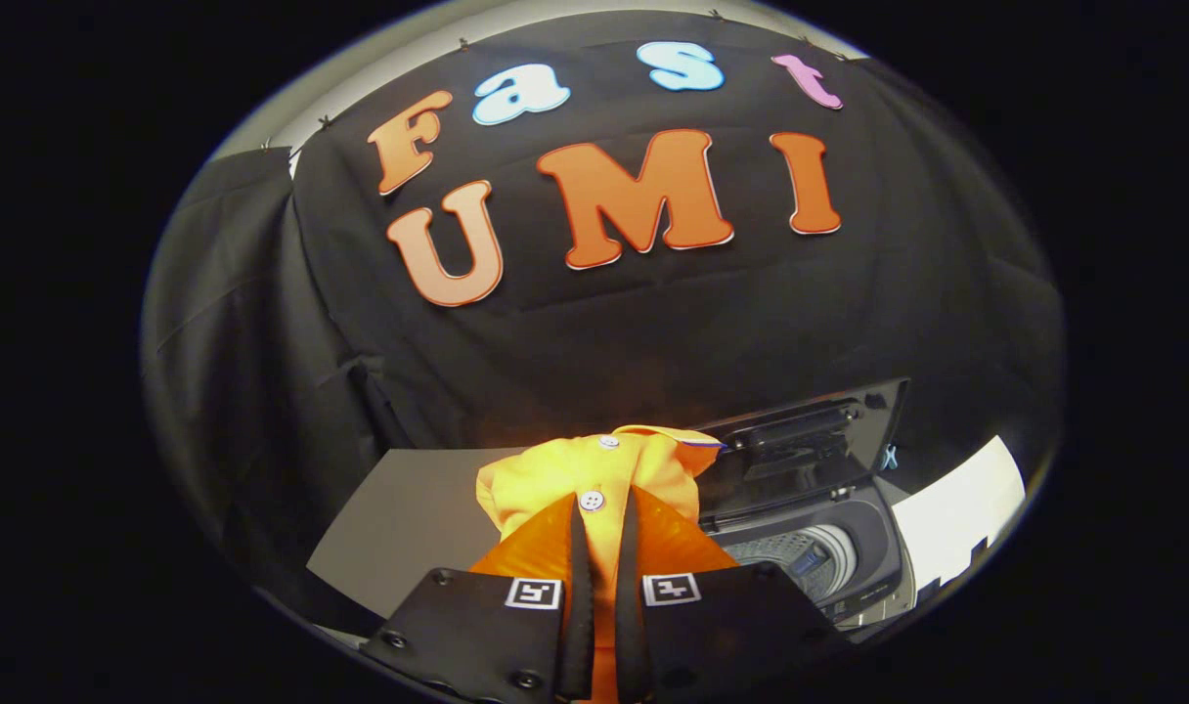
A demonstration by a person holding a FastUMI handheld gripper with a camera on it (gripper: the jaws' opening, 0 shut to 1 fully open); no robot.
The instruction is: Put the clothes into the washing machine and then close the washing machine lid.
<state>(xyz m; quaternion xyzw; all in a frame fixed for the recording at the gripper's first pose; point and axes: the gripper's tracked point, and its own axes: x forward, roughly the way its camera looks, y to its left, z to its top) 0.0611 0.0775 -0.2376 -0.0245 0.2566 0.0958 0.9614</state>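
- Jaws are drawn nearly together, pinching one yellow shirt between both fingers; I see a narrow strip of the fabric running down the slit between them.
- From my camera the shirt bunches just ahead of the fingertips and spills to either side of them, lifted above the grey tabletop.
- I count one garment, and two white buttons on it: one right at the fingertips, the other higher up near the collar.
- Its cloth is bright yellow at the top, deeper orange where it lies against the fingers, with a folded collar edge pointing toward the washer.
- One washing machine sits to the right of the fingers, just beside the hanging shirt; its dark lid stands raised and the perforated metal drum shows below it.
- I see a white sheet lying beyond the machine on its far right.
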